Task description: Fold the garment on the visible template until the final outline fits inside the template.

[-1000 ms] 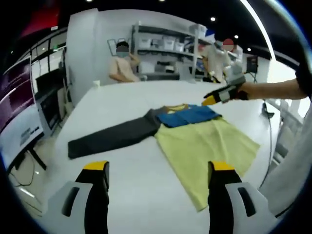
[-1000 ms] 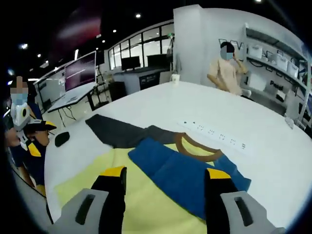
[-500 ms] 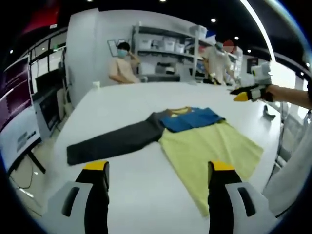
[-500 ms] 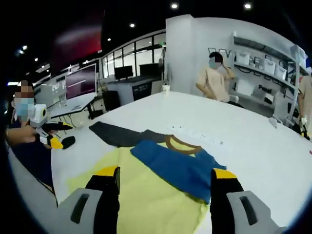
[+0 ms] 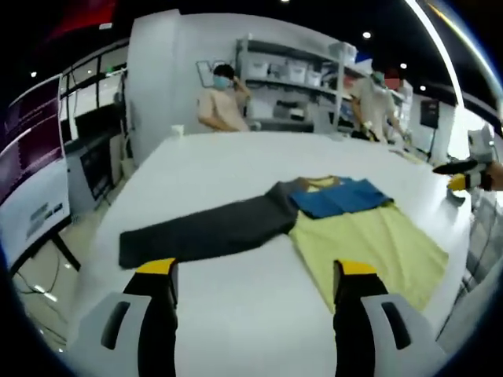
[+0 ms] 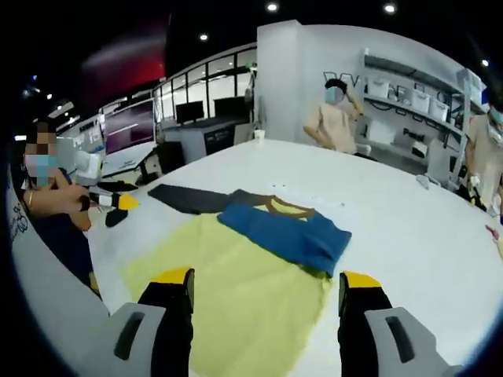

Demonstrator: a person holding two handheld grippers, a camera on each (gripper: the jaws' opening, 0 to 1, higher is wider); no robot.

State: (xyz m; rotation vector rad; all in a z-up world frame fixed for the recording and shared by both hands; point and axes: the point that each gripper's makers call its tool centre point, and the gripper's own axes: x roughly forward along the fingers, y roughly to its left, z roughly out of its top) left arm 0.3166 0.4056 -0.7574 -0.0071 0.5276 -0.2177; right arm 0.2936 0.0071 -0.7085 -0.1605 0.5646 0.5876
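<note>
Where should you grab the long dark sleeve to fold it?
Probably at its far cuff end, coming in from the left gripper side. The dark sleeve lies flat and straight out from the yellow shirt body, so lifting its free tip lets it swing over in one move.

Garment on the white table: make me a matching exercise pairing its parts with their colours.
Parts:
1. Outstretched sleeve
2. Folded-over sleeve
3. Body panel
4. Neck collar

Colours:
A. Brown
B. Pale yellow
C. Dark grey
D. Blue

Pairs: 1-C, 2-D, 3-B, 4-A. All parts belong to one garment lying flat on the white table.
</note>
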